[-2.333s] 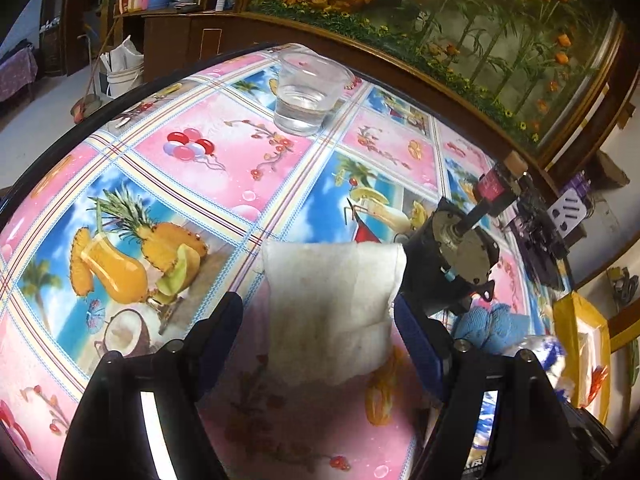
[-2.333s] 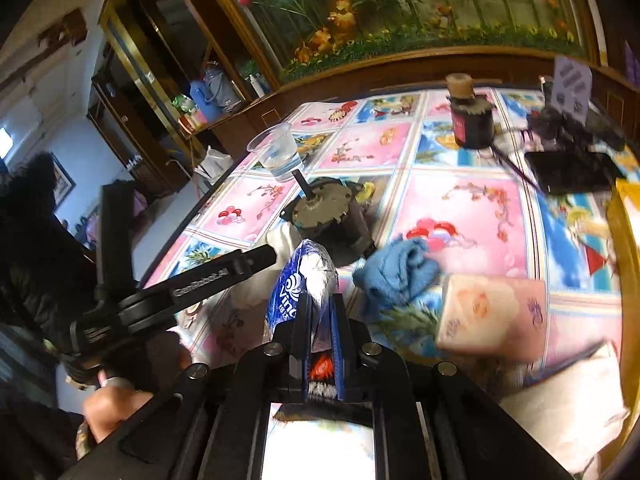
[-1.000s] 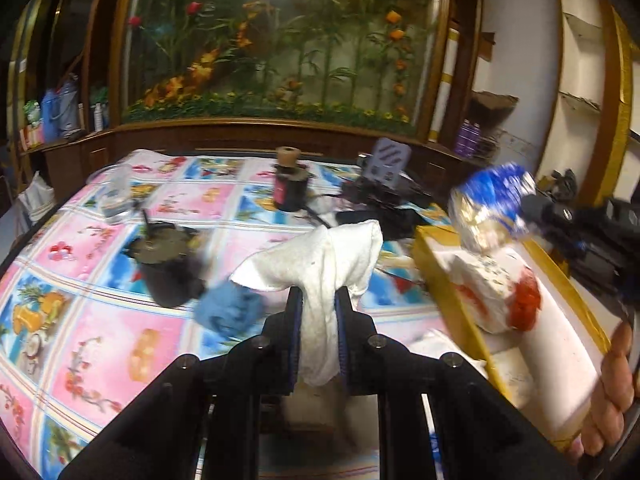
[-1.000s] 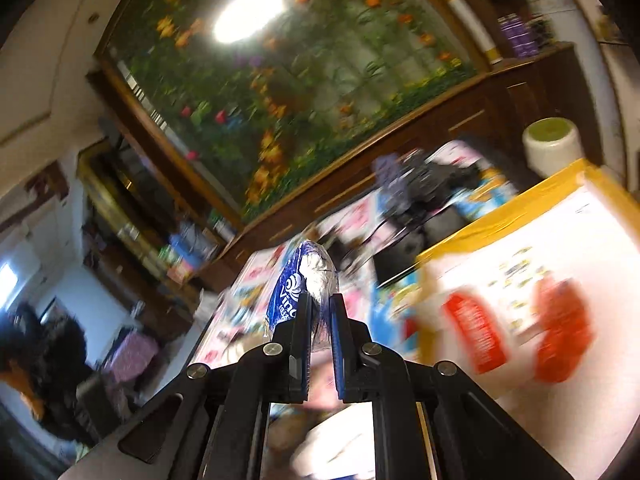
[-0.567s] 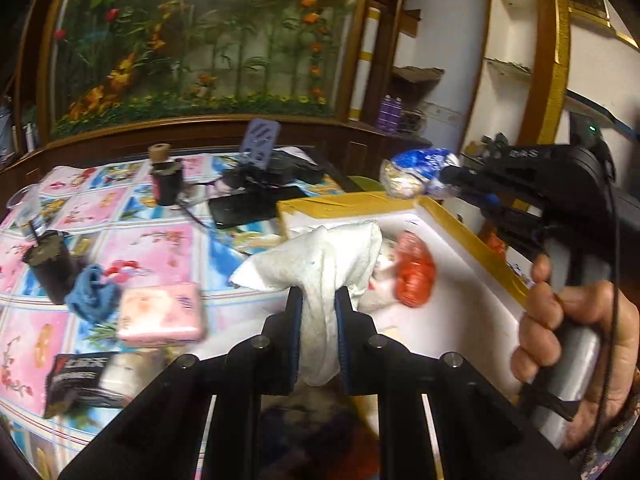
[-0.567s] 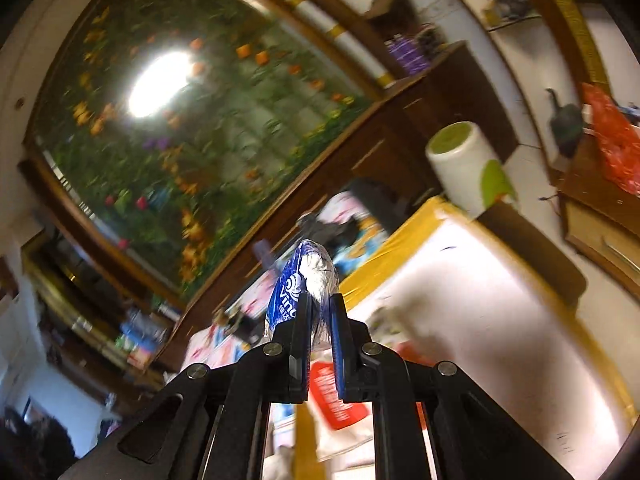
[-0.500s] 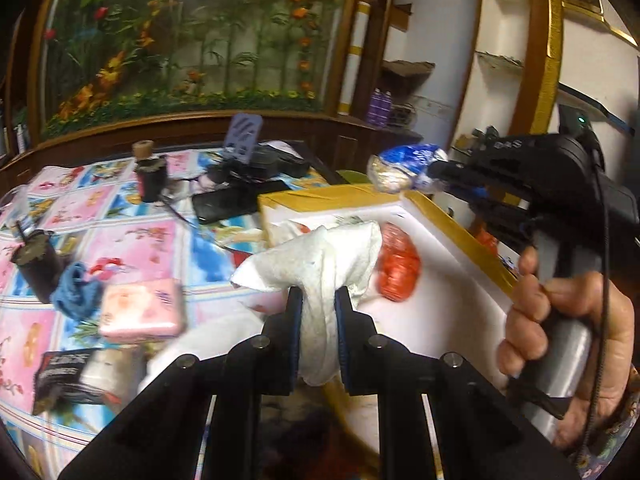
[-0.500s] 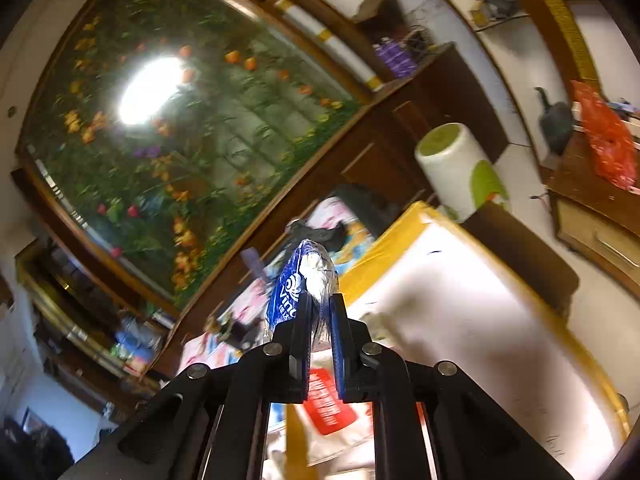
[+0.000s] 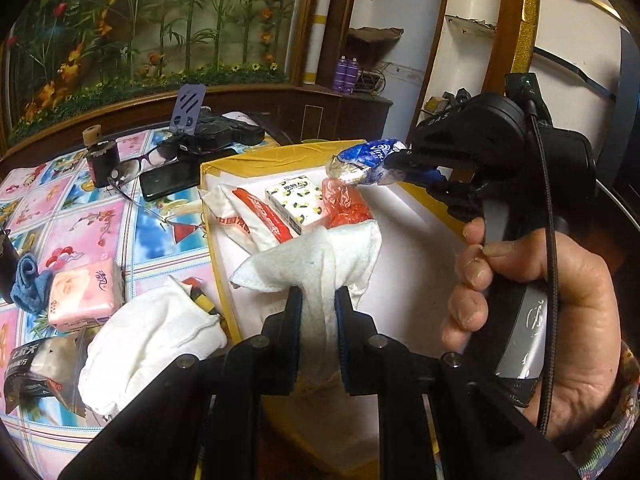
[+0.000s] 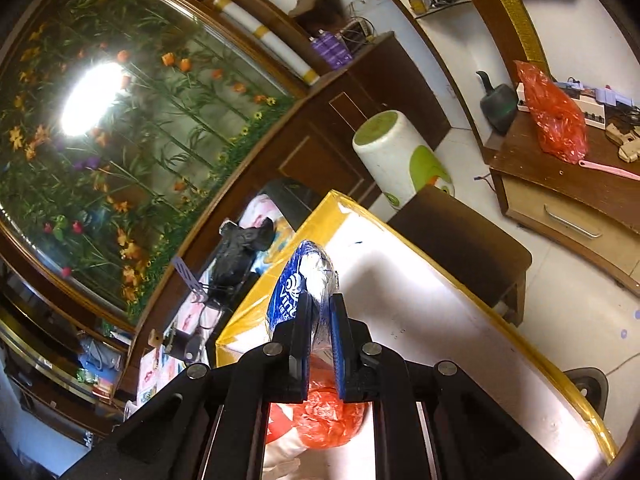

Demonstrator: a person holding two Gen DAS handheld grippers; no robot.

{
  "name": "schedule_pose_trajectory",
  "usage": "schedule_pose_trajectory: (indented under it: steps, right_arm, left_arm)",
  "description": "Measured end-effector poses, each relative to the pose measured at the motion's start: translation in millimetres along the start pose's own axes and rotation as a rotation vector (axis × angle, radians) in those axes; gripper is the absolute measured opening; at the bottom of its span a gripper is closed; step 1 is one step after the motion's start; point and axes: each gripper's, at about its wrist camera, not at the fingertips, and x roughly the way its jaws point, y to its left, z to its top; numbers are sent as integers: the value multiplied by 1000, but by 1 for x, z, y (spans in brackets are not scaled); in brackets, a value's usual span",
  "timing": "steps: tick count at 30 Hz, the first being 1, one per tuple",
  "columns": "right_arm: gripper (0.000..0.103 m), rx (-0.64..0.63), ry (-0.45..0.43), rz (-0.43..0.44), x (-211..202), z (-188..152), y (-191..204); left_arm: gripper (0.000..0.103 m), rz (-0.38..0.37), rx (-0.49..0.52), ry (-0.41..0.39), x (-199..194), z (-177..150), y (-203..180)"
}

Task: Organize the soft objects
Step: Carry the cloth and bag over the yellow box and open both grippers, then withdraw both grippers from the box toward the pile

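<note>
My left gripper [image 9: 316, 300] is shut on a white cloth [image 9: 316, 258] and holds it above the yellow-rimmed white box [image 9: 408, 280]. My right gripper [image 10: 319, 308] is shut on a blue and silver tissue pack [image 10: 304, 280], also seen in the left wrist view [image 9: 366, 160], held above the box's far side. In the box lie a red and white bag [image 9: 256, 216], a small flowered tissue pack [image 9: 296, 200] and a red plastic bag [image 9: 344, 204]. The box [image 10: 420, 280] and the red plastic bag [image 10: 320, 420] also show in the right wrist view.
On the patterned tablecloth [image 9: 92, 224] left of the box lie a second white cloth [image 9: 148, 340], a pink tissue pack [image 9: 86, 294], a blue sock [image 9: 30, 280], a dark packet [image 9: 36, 372], glasses [image 9: 136, 168], a phone [image 9: 180, 176] and a small dark jar [image 9: 102, 156].
Both grippers left the table with their loads and swung right to above the box. The left closed on the white cloth; the right has come lower over the far side.
</note>
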Motion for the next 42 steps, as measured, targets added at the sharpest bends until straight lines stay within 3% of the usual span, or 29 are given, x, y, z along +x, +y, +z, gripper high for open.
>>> schedule_pose_trajectory:
  steps: [7, 13, 21, 26, 28, 31, 36, 38, 42]
  right_arm:
    - [9, 0, 6, -42, 6, -3, -2]
    - [10, 1, 14, -77, 9, -3, -5]
    - [12, -8, 7, -110, 7, -2, -4]
    - [13, -14, -7, -122, 2, 0, -4]
    - [15, -11, -13, -127, -1, 0, -3]
    - [28, -11, -24, -131, -4, 1, -2]
    - [45, -26, -83, -141, -18, 2, 2]
    - [50, -31, -120, -106, -26, 2, 5]
    - [58, -157, -178, -45, -38, -6, 31]
  left_arm:
    - [15, -5, -1, 5, 2, -1, 1]
    - [15, -80, -30, 39, 9, 0, -1]
    - [15, -103, -26, 53, 12, -1, -8]
    - [27, -103, -47, 54, 11, 0, -5]
    - [39, -111, -69, 54, 11, 1, -1]
    - [49, -127, -85, 39, 6, 2, 3]
    - [49, -120, -66, 14, 0, 4, 0]
    - [49, -122, -70, 10, -1, 5, 1]
    - [50, -115, -83, -5, -6, 6, 7]
